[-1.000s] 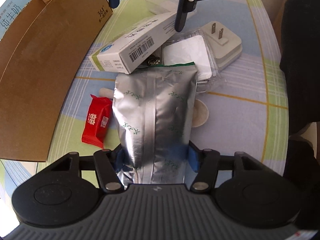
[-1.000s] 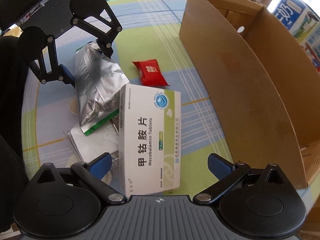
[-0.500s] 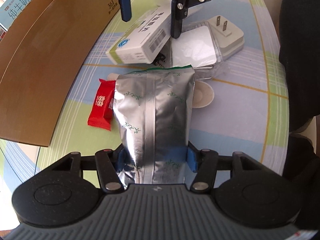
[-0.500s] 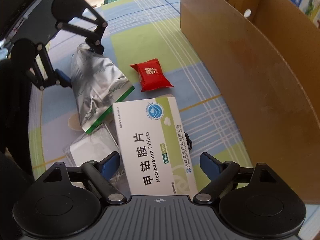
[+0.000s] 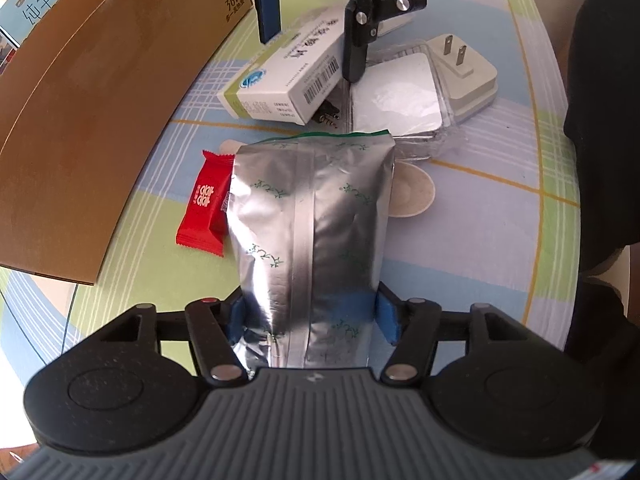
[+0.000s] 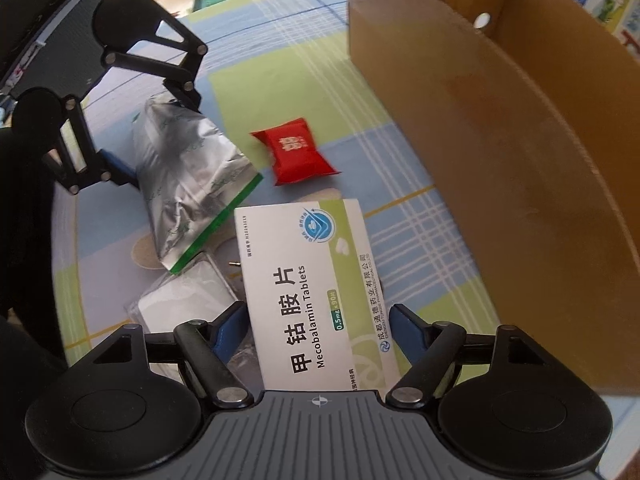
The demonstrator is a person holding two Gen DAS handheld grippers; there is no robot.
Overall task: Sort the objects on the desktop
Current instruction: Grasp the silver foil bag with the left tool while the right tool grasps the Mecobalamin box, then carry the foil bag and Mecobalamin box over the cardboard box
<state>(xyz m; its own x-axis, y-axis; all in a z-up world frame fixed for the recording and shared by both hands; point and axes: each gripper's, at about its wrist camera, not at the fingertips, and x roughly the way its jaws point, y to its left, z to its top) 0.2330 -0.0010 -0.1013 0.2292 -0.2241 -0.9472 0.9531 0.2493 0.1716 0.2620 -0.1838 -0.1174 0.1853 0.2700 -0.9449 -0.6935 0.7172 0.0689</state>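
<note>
Left wrist view: left claw (image 5: 310, 316) clenched on the near end of a silver foil pouch with a green top strip (image 5: 312, 232), blue pads pressing both sides. Pouch runs away from the camera over the checked blue-green desk (image 5: 492, 240). Red candy wrapper (image 5: 204, 210) lies just left of the pouch, touching its edge. Round beige disc (image 5: 414, 194) peeks out on the right. Far: white-green medicine carton (image 5: 288, 80), with the right claw (image 5: 312, 46) straddling it. White plug adapter (image 5: 466, 72) and clear plastic-wrapped white square (image 5: 396, 98) far right. Brown cardboard box (image 5: 92, 120) along the left.

Right wrist view: right claw (image 6: 318, 330) has the medicine carton (image 6: 316, 292) between its blue pads; the pads sit close to its edges, but I cannot tell if they touch. Foil pouch (image 6: 188, 184) far left, tilted, held by the left claw (image 6: 152, 136). Red wrapper (image 6: 298, 156) beyond the carton. Cardboard box (image 6: 500, 160) on the right.
</note>
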